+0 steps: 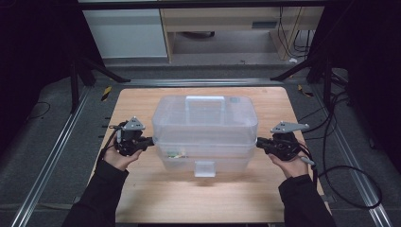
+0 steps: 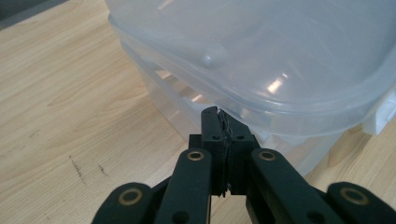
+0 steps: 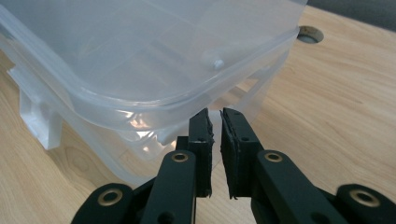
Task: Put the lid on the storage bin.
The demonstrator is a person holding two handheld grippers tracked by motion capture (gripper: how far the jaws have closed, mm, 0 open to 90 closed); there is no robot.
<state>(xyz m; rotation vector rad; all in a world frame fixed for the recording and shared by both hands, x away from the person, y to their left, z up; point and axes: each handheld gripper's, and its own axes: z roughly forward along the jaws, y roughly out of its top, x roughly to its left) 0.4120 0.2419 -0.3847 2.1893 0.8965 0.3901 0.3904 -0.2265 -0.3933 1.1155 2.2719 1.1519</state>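
Sleeves: dark, both forearms enter from bottom edge of the high view, one each side.
Left hand (image 1: 119,158): wraps the left gripper from below, at the box's left end.
Left gripper (image 1: 150,140): jaws pressed together, pads meeting with no gap in the left gripper view (image 2: 223,125); nothing clamped between them; tips sit right under the lid's rim at the box end, contact can't be told.
Right hand (image 1: 292,165): holds the right gripper at the box's right end.
Right gripper (image 1: 259,142): jaws nearly together, thin slit between pads in the right gripper view (image 3: 216,120); nothing in the slit; tips just under the lid rim, whether touching can't be told.
Storage box (image 1: 204,135): translucent plastic, lid on, middle of bench, between the two grippers; top handle (image 1: 204,100) lying flat, front latch (image 1: 204,168) facing the person; small items faintly seen inside, too blurred to name.
Bench (image 1: 142,101): light wood, round cable hole (image 3: 310,33) past the box in the right gripper view.
Cables: trail from each gripper, the right one looping over the grey floor.
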